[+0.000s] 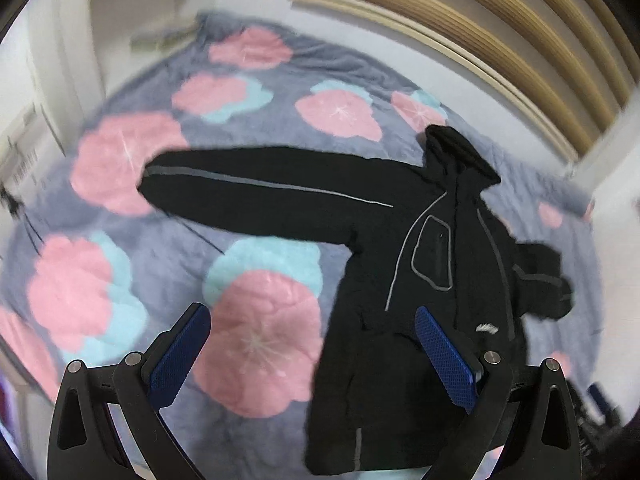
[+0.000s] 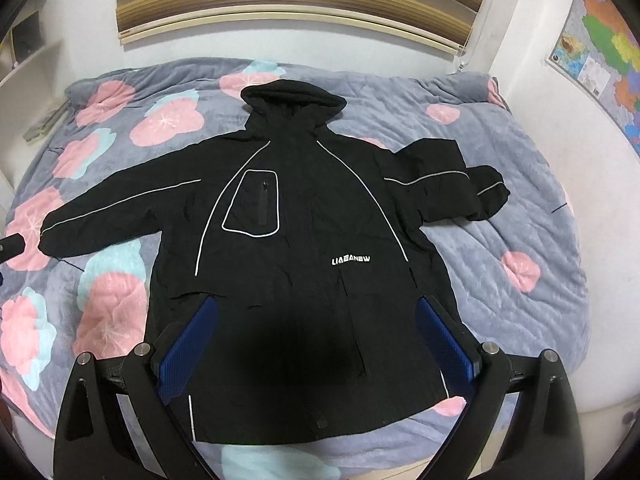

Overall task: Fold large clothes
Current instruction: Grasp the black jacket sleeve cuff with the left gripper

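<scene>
Bedding first: a grey quilt [image 2: 520, 184] printed with pink and pale-blue flowers covers the bed, and on it a black hooded jacket [image 2: 304, 240] with pale piping lies face up, hood [image 2: 294, 98] toward the headboard wall, hem toward the cameras. One sleeve [image 2: 120, 208] runs out straight toward the bed's left side; the other sleeve [image 2: 452, 184] is bunched back on itself at the cuff. Both tools hang above the cloth with nothing held: the left gripper [image 1: 312, 348] with jaws spread wide over the quilt beside the jacket's flank, the right gripper [image 2: 316, 340] with jaws likewise spread over the lower front. Folding looks not yet begun; a tidy start would probably mean smoothing the crumpled sleeve flat, then pinching each sleeve near the cuff and laying it across the chest. No containers are in view; a zipped chest pocket [image 2: 252, 204] is shut
</scene>
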Available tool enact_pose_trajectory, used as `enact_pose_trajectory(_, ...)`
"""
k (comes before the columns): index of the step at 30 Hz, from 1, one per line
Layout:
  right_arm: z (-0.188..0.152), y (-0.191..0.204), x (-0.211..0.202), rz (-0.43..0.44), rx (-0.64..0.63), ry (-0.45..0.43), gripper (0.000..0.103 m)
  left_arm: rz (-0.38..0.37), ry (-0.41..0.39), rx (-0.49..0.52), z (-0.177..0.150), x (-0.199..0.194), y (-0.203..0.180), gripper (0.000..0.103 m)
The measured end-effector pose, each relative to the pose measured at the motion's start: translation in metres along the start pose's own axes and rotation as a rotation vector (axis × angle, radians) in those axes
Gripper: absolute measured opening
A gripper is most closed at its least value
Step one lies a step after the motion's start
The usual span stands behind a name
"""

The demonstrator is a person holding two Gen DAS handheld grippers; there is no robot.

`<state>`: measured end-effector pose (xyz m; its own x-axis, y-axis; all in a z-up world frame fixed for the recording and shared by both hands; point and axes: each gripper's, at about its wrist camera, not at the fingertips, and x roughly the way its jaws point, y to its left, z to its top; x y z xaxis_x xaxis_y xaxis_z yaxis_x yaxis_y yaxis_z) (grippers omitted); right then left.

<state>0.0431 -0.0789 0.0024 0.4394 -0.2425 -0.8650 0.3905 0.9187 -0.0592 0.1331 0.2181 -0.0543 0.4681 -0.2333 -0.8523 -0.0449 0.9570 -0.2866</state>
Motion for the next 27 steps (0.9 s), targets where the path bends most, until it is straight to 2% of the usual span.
enact_pose_trajectory(2,0.007,0.006,0.004,-0.003,-0.008,0.001,0.099,-0.059,0.014,-0.086,0.011,0.012,0.025,0.102)
enact_pose_trajectory(5,0.017,0.015,0.012,-0.009,-0.027,0.001,0.099,-0.093,-0.029,-0.199,0.027,0.026,0.063,0.102)
enact_pose_trajectory(8,0.028,0.03,0.026,-0.01,-0.055,0.02,0.099,-0.046,-0.095,-0.247,0.044,0.037,0.089,0.102)
enact_pose_trajectory(12,0.041,0.054,0.055,0.013,-0.102,0.077,0.099,0.039,-0.101,-0.25,0.071,0.072,0.12,0.102)
enact_pose_trajectory(15,0.047,0.074,0.074,0.029,-0.141,0.109,0.099,0.032,-0.104,-0.272,0.089,0.1,0.148,0.102)
enact_pose_trajectory(19,0.055,0.102,0.1,0.044,-0.204,0.144,0.099,0.013,-0.114,-0.351,0.108,0.14,0.189,0.102)
enact_pose_trajectory(27,0.061,0.134,0.15,0.073,-0.267,0.234,0.099,0.052,-0.082,-0.517,0.129,0.209,0.252,0.102)
